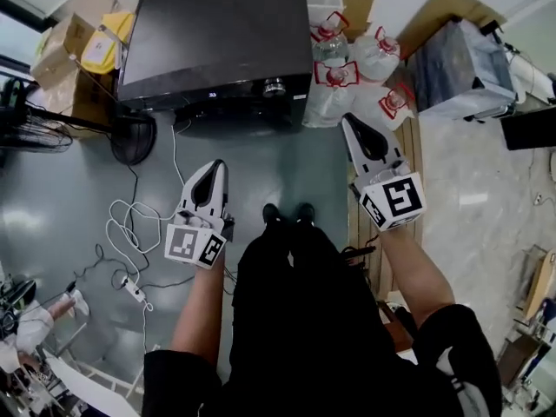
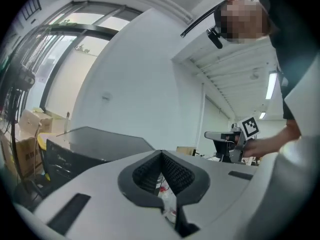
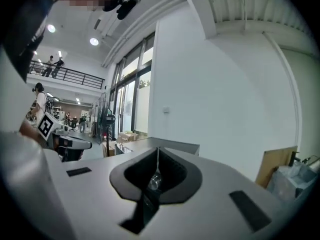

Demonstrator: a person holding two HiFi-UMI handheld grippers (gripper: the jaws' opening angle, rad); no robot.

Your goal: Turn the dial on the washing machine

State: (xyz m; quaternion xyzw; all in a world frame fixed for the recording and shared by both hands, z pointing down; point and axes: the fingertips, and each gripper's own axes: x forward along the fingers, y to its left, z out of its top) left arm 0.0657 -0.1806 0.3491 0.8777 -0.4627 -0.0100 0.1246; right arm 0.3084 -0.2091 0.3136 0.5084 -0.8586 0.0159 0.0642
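- Washer (image 1: 217, 33) stands at the top of the head view with its dark lid up. The dial (image 1: 274, 86) sits on the front panel, toward the right end, facing the person.
- Left tongs (image 1: 215, 170) are clenched, tips together, with nothing between them. They are held in the air and point toward the washer, well apart from the dial.
- Right tongs (image 1: 351, 122) are also clenched and empty. They are held in the air to the right of the washer's front corner, near the dial but not touching it.
- Bottles (image 1: 334, 68) with red handles stand just beside the washer, on its right.
- Boxes (image 1: 65, 59) are on the left of the washer, and a fan (image 1: 130, 137) stands near them.
- White cable (image 1: 130, 224) lies on the floor (image 1: 52, 189), to the left of the person's shoes (image 1: 287, 214).
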